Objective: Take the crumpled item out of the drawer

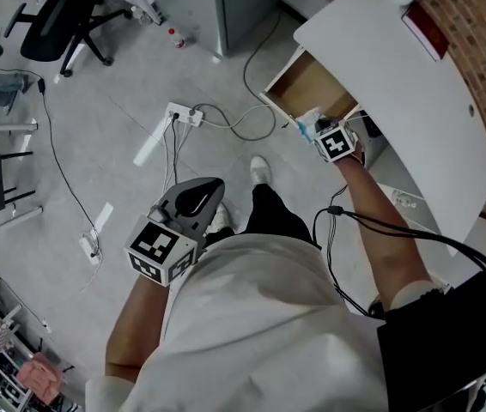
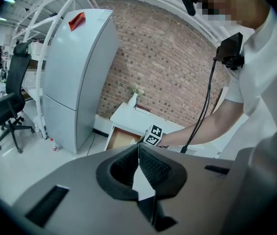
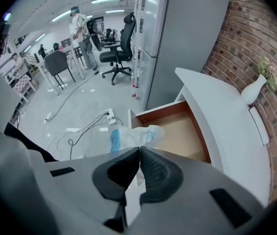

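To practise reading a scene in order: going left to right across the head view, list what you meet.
Office chair → left gripper → forward shoe → right gripper, shut on the crumpled item → red flat item on the desk top.

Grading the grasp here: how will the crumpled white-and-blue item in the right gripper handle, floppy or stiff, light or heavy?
Likely floppy: the crumpled item bunches in soft folds beyond the right gripper. Probably light: a pinch at one edge holds it up near the drawer. Its thin, film-like look suggests it may slip.
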The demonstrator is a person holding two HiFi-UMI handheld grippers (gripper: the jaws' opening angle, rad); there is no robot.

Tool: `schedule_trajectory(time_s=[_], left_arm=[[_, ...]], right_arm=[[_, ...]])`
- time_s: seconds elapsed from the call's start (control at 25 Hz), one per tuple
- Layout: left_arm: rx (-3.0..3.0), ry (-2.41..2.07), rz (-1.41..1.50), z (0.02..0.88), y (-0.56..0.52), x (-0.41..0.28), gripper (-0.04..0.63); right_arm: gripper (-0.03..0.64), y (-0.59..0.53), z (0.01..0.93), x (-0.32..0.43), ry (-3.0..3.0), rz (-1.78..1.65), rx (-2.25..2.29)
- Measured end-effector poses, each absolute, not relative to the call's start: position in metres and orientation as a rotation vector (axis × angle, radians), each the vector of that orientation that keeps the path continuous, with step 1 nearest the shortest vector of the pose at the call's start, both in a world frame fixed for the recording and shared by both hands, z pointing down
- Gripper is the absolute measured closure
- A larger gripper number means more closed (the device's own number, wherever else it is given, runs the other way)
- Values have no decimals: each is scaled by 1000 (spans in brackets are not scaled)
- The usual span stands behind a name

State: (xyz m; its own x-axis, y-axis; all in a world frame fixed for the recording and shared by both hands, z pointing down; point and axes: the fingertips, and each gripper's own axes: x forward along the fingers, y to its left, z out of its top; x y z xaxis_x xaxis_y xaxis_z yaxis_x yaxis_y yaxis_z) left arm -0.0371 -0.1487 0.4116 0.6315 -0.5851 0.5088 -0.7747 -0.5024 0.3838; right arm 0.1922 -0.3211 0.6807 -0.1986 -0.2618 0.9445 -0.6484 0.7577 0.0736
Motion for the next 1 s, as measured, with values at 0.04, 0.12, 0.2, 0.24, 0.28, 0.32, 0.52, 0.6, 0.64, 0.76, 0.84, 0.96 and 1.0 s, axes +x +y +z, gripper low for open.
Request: schedule_trajectory(time_s=[0.04, 0.12, 0.2, 0.24, 0.28, 0.32, 0.52, 0.6, 0.64, 0.76, 0.84, 0.96, 1.0], left_arm=[[2269, -1059, 417, 408, -143, -40, 571], [2280, -1059, 412, 402, -131, -46, 571], [2289, -1056, 404, 397, -120, -53, 571], [2294, -1054, 398, 394, -114, -56, 571], [2299, -1051, 394, 392, -108, -60, 571], [2306, -1048, 390, 390, -103, -63, 571], [2341, -1042, 375, 381, -71, -79, 571], [2347, -1040, 369, 378, -59, -86, 571], [2350, -1037, 365, 377, -53, -89, 571], [2360, -1029, 358, 374, -37, -97, 571], [2369, -1027, 362, 372, -25, -104, 571], [2380, -1023, 360, 371, -6, -112, 571], [2383, -1023, 359, 371, 0, -114, 571]], right_arm=[[584, -309, 674, 189, -1780, 437, 707], [584, -290, 659, 181, -1798, 464, 703], [584, -285, 642, 170, -1842, 403, 715], [584, -281, 633, 165, -1856, 378, 719], [584, -274, 625, 161, -1860, 369, 720], [584, -265, 617, 157, -1863, 369, 719], [584, -215, 583, 132, -1902, 368, 711], [584, -195, 568, 121, -1918, 365, 704], [584, -186, 561, 117, -1926, 363, 701], [584, -159, 542, 105, -1945, 351, 691], [584, -141, 530, 97, -1958, 345, 685], [584, -113, 517, 87, -1971, 339, 681], [584, -104, 513, 83, -1975, 336, 680]])
